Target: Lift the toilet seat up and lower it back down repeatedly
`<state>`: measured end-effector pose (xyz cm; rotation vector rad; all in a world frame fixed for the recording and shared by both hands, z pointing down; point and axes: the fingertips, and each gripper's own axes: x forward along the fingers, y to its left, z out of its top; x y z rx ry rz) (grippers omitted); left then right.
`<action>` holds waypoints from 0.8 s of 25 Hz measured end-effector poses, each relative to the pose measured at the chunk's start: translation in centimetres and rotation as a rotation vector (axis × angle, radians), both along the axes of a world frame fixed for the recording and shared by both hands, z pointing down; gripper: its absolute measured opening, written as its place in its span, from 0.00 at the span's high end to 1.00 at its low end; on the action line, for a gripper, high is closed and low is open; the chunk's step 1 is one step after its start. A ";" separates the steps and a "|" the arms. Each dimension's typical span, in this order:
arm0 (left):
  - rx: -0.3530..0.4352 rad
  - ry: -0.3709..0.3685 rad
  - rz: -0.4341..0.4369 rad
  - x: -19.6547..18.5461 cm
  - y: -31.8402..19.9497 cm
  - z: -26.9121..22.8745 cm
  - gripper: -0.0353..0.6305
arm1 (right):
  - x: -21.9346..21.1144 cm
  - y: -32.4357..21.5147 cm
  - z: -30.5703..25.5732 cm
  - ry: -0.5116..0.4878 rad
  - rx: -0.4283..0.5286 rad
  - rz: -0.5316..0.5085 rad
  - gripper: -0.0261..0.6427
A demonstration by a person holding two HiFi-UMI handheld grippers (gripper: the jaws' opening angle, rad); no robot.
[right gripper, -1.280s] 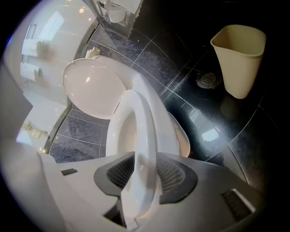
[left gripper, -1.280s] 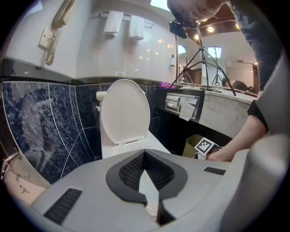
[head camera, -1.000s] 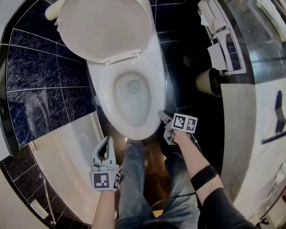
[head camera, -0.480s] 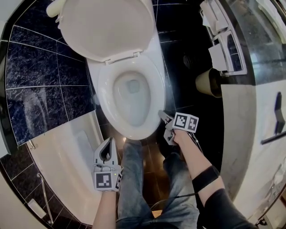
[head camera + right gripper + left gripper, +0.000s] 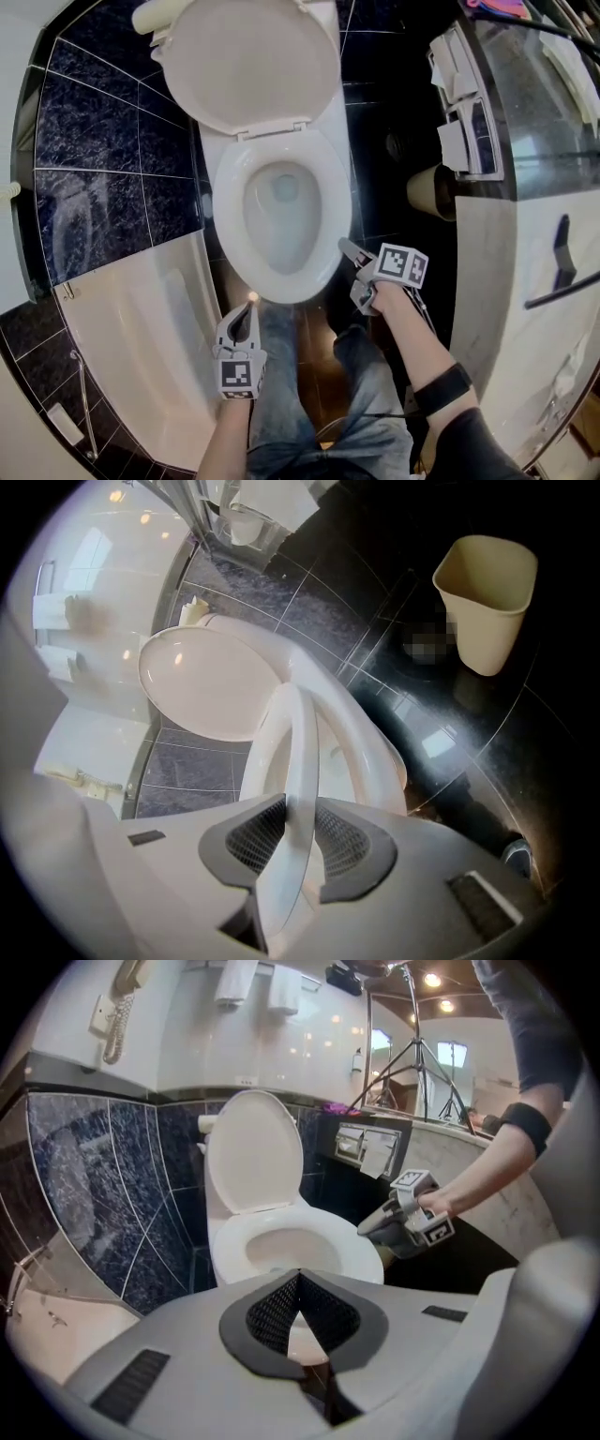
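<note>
The white toilet seat point(image 5: 226, 211) rings the bowl, and the lid point(image 5: 248, 66) stands up against the wall. At the seat's front right edge is my right gripper point(image 5: 349, 251). In the right gripper view the seat rim point(image 5: 302, 742) runs between the pads, raised a little off the bowl. These jaws have just been closing and my right gripper point(image 5: 291, 841) is shut on the seat. My left gripper point(image 5: 249, 302) hovers just before the bowl's front, shut with nothing in it. Its closed tips point(image 5: 299, 1277) point at the seat point(image 5: 352, 1252).
A beige bin point(image 5: 429, 190) stands on the black floor right of the toilet. Paper holders point(image 5: 464, 103) hang on the right wall above a pale counter. A white bathtub point(image 5: 131, 328) lies to the left. The person's legs in jeans point(image 5: 291, 375) stand before the bowl.
My left gripper has moved right and nearer the bowl's front. My right gripper has stayed at the seat's front right edge while the view shifted a little.
</note>
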<state>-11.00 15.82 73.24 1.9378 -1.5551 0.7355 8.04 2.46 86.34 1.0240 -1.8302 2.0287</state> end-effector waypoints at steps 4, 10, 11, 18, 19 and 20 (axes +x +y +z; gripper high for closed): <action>-0.080 0.000 0.022 -0.1 2.5 2.2 0.95 | -0.4 -1.4 -4.0 -0.011 0.012 -0.013 0.78; -0.093 0.066 -0.007 1.0 -0.1 2.6 0.95 | -1.4 -4.1 -8.6 -0.073 0.029 0.043 0.75; -0.075 0.074 -0.007 1.2 -1.2 2.1 0.95 | -1.5 -4.5 -9.2 -0.068 0.039 0.033 0.75; 0.025 0.131 -0.049 1.3 -7.6 -2.8 0.95 | -1.8 -6.0 -11.8 -0.012 0.068 0.003 0.74; 0.030 0.137 -0.057 1.2 -8.0 -3.2 0.95 | -1.8 -6.3 -12.1 -0.012 0.071 0.008 0.74; 0.034 0.139 -0.064 1.0 -8.4 -3.6 0.95 | -1.9 -6.6 -12.3 -0.017 0.068 0.018 0.74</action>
